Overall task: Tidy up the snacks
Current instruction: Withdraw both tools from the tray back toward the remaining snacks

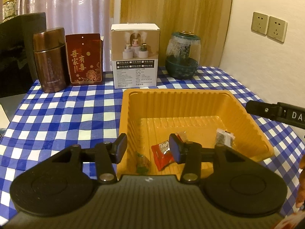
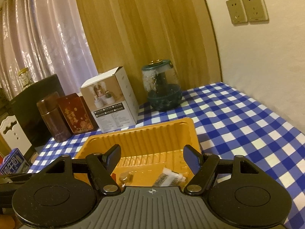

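A yellow ribbed plastic tray (image 1: pixel 190 103) sits on the blue-and-white checked tablecloth. In it lie a red snack packet (image 1: pixel 162 155), a green wrapped candy (image 1: pixel 142 162), a small red-and-white packet (image 1: pixel 183 135) and a white packet (image 1: pixel 225 136). My left gripper (image 1: pixel 147 148) is open and empty, just over the tray's near edge. My right gripper (image 2: pixel 152 158) is open and empty above the tray (image 2: pixel 152 131); the white packet (image 2: pixel 169 177) and a small round candy (image 2: pixel 124 177) show below it. The right gripper's arm (image 1: pixel 276 111) enters the left wrist view at the right.
At the table's back stand a brown canister (image 1: pixel 50 59), a red tin (image 1: pixel 85 59), a white product box (image 1: pixel 135 57) and a glass jar with a green base (image 1: pixel 182 55). A wall with sockets (image 1: pixel 268 27) is on the right. A blue carton (image 2: pixel 13 162) lies far left.
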Action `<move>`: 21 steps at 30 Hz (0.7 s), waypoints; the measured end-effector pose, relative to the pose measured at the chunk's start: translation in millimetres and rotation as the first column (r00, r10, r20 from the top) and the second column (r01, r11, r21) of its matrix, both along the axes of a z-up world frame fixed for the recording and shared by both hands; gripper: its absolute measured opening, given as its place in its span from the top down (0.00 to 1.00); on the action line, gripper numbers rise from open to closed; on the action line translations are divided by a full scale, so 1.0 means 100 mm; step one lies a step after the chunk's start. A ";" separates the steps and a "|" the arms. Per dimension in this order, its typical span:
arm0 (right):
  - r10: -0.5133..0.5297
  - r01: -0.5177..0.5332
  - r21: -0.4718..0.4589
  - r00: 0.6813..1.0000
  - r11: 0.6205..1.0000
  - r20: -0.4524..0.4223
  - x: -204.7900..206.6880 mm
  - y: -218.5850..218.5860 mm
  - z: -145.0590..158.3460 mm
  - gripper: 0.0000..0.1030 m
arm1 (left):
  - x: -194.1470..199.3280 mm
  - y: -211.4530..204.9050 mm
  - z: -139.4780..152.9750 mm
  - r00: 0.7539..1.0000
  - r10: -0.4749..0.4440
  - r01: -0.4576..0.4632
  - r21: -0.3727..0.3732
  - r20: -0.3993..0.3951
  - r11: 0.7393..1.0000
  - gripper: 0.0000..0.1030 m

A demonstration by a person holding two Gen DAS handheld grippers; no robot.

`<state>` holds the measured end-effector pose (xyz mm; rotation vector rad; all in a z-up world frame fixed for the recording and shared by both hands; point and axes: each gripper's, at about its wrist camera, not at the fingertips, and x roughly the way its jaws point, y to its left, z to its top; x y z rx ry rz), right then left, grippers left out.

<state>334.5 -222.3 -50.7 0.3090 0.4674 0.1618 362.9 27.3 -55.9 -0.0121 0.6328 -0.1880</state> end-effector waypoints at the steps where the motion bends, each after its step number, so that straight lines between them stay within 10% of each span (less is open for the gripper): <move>1: -0.001 0.001 -0.005 1.000 1.000 0.003 -0.03 -0.01 0.01 0.30 | -0.03 0.00 0.01 1.000 -0.001 0.001 0.001 0.001 1.000 0.57; 21: 0.135 -0.136 -0.135 0.991 0.981 -0.015 -0.86 -0.06 -0.10 0.30 | -0.87 0.11 -0.10 0.998 -0.040 0.044 0.069 -0.050 0.997 0.52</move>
